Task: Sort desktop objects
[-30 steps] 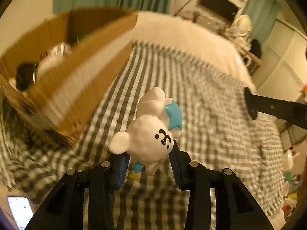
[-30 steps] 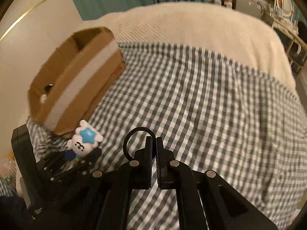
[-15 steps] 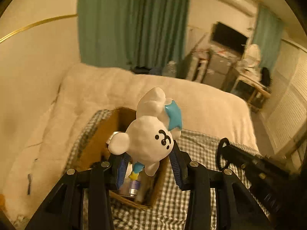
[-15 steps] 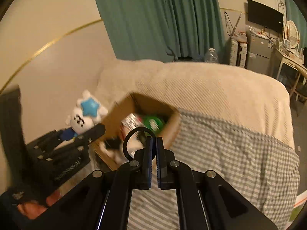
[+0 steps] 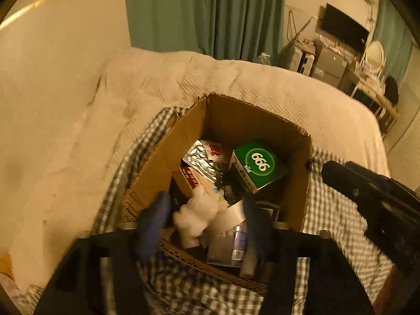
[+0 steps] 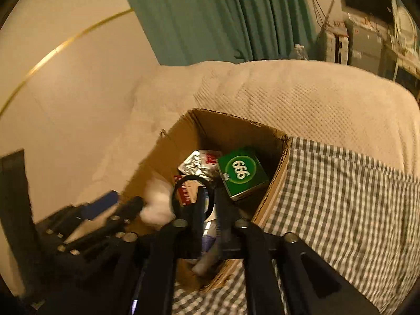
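An open cardboard box [image 5: 231, 120] stands on the checked cloth and holds several items, among them a green "666" box [image 5: 258, 166] and a silver foil pack [image 5: 200, 161]. My left gripper [image 5: 203, 221] is open over the box. The white bear toy [image 5: 197, 215] is blurred between its fingers, over the box's contents; whether it is falling or resting I cannot tell. My right gripper [image 6: 210, 204] hangs over the box [image 6: 236, 128], its fingers slightly apart. A thin black ring [image 6: 193, 197] hangs at its tips. The bear [image 6: 157, 204] shows as a white blur beside it.
The box sits at the far left end of a grey-and-white checked cloth [image 6: 341, 197] on a bed with a cream quilt [image 5: 92, 144]. A wall and green curtains [image 5: 204, 13] rise behind. A desk and shelves stand at the far right.
Both grippers swung from the cloth to above the box. The left gripper opened and let go of the bear. The right fingers parted a little around the ring.
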### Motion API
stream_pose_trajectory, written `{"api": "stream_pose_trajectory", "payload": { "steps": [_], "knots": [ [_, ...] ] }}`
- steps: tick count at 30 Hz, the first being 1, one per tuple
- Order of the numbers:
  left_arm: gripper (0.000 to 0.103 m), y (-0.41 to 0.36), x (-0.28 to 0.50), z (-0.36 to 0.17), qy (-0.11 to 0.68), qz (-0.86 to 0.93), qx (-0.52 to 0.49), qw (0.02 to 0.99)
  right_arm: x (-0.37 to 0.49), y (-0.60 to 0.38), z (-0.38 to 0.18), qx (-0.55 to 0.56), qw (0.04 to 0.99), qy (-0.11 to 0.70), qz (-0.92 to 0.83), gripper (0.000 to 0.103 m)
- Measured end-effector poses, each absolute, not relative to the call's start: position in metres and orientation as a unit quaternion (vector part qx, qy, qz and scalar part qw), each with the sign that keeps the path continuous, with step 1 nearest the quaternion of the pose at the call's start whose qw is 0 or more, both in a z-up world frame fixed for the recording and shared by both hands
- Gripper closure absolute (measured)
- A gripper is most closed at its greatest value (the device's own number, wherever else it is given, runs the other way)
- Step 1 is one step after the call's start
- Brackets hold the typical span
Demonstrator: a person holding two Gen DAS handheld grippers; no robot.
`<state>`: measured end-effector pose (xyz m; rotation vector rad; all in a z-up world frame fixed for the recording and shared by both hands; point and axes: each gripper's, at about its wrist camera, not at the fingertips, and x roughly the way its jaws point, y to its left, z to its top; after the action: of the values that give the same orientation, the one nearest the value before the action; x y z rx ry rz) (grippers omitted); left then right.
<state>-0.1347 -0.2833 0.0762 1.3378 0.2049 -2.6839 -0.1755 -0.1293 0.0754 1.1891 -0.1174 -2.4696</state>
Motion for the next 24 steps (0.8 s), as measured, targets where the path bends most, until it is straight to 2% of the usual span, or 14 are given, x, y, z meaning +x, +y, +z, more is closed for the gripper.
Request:
{"api": "stream_pose_trajectory", "payload": {
  "steps": [1,2,4,13,15,18,21,24],
  "knots": [
    [0.021,-0.284,-0.133,0.078,0.072,-0.893,0.438,0.070,-0.177,-0.130,0.076,0.419,0.197,-0.035,-0.885,0.050],
    [0.016,-0.286,-0.126,0.080,0.071,-0.897,0.431,0.073,-0.176,-0.127,0.078,0.407,0.196,-0.033,-0.892,0.038],
    [0.012,-0.285,-0.127,0.080,0.056,-0.902,0.423,0.069,-0.179,-0.119,0.082,0.396,0.190,-0.045,-0.897,0.038],
    [0.009,-0.262,-0.107,0.110,0.048,-0.910,0.411,0.035,-0.157,-0.071,0.115,0.380,0.189,-0.112,-0.899,0.036],
    [0.000,-0.255,-0.099,0.119,0.044,-0.913,0.404,0.035,-0.144,-0.058,0.126,0.371,0.179,-0.125,-0.902,0.030],
    [0.000,-0.245,-0.083,0.137,0.044,-0.922,0.383,0.032,-0.123,-0.039,0.134,0.365,0.148,-0.123,-0.911,0.018],
    [0.000,-0.237,-0.074,0.142,0.046,-0.926,0.373,0.041,-0.105,-0.021,0.134,0.377,0.104,-0.108,-0.914,0.001],
    [0.000,-0.231,-0.069,0.133,0.051,-0.920,0.386,0.039,-0.088,-0.002,0.124,0.400,0.043,-0.076,-0.913,0.001]
  ]
}}
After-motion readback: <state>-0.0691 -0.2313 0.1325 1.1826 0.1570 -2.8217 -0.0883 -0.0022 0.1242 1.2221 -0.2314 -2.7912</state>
